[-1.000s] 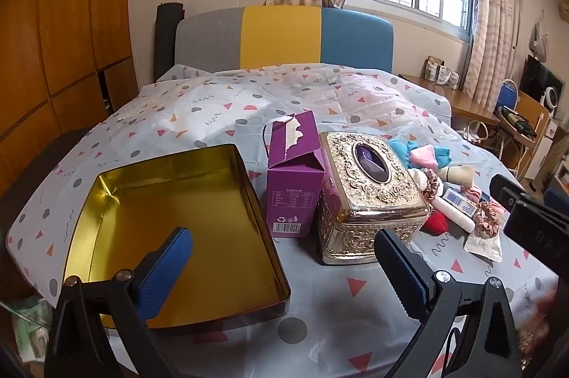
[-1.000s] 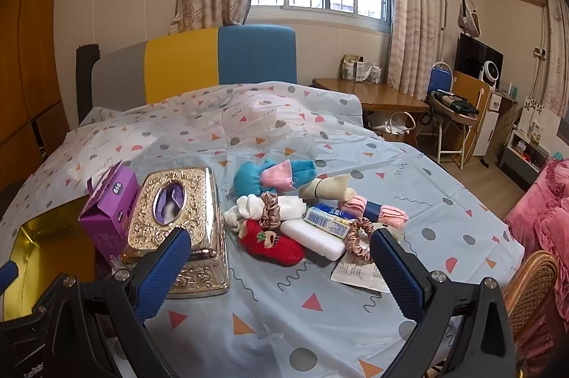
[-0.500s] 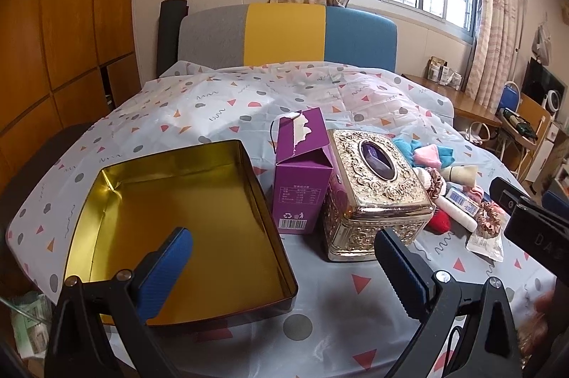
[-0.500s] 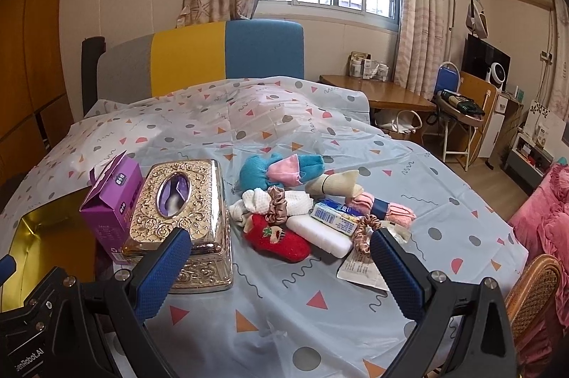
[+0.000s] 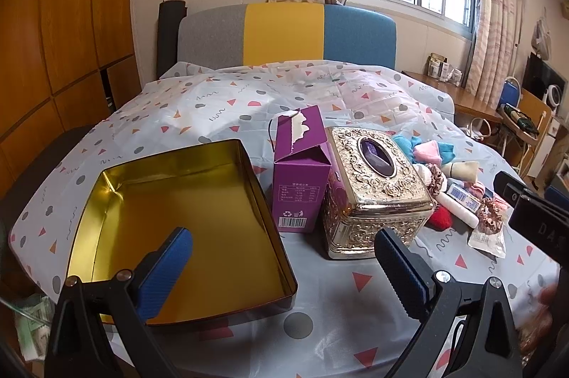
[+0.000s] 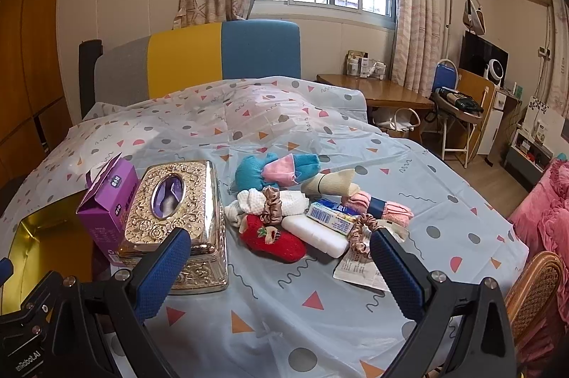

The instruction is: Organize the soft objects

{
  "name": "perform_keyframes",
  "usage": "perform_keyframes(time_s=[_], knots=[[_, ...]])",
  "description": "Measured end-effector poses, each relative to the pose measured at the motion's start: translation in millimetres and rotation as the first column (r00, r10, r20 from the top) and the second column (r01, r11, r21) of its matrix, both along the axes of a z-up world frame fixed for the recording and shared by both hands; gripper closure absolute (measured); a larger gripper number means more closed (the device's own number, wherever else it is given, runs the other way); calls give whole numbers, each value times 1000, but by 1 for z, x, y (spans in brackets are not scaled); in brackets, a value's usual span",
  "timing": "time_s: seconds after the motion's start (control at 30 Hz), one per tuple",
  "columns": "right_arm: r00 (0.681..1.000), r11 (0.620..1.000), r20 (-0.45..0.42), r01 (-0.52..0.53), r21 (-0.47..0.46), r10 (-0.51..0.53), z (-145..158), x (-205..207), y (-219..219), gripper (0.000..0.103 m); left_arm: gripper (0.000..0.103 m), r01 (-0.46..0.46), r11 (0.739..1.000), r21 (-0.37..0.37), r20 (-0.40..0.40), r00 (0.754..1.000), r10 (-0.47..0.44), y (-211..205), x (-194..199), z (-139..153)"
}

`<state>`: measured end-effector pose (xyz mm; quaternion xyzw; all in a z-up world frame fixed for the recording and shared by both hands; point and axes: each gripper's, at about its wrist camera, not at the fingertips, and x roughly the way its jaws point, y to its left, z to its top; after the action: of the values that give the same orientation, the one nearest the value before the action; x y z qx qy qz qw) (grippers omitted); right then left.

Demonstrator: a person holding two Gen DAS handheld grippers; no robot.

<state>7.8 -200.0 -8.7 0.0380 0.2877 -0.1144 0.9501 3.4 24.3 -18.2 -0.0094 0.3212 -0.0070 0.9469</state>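
Observation:
A heap of soft things lies on the table: a red sock [image 6: 272,241], a white sock with a scrunchie [image 6: 270,201], a blue and pink bundle [image 6: 281,168], a beige roll [image 6: 330,184] and a pink roll [image 6: 380,209]. An empty gold tin tray [image 5: 177,225] sits at the left. My left gripper [image 5: 284,274] is open above the tray's near right corner. My right gripper [image 6: 274,271] is open and empty, short of the heap. The heap also shows in the left wrist view [image 5: 437,161].
A purple carton [image 5: 300,171] and an ornate gold tissue box [image 5: 373,185] stand between tray and heap. A white bar [image 6: 314,235], a blue-white packet [image 6: 332,218] and a paper sachet [image 6: 359,267] lie in the heap. A rattan chair [image 6: 533,299] is at right.
Both grippers have drawn back and risen slightly, so the objects look a little farther. Both stay open and empty.

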Motion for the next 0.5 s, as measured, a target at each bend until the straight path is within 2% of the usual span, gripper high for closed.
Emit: perform_keyframes(time_s=[0.5], knots=[[1000,1000,9,23,3,-23,2,4,-16,0,0,11,1000,13,-10,1000,-11,-6,2,-2]])
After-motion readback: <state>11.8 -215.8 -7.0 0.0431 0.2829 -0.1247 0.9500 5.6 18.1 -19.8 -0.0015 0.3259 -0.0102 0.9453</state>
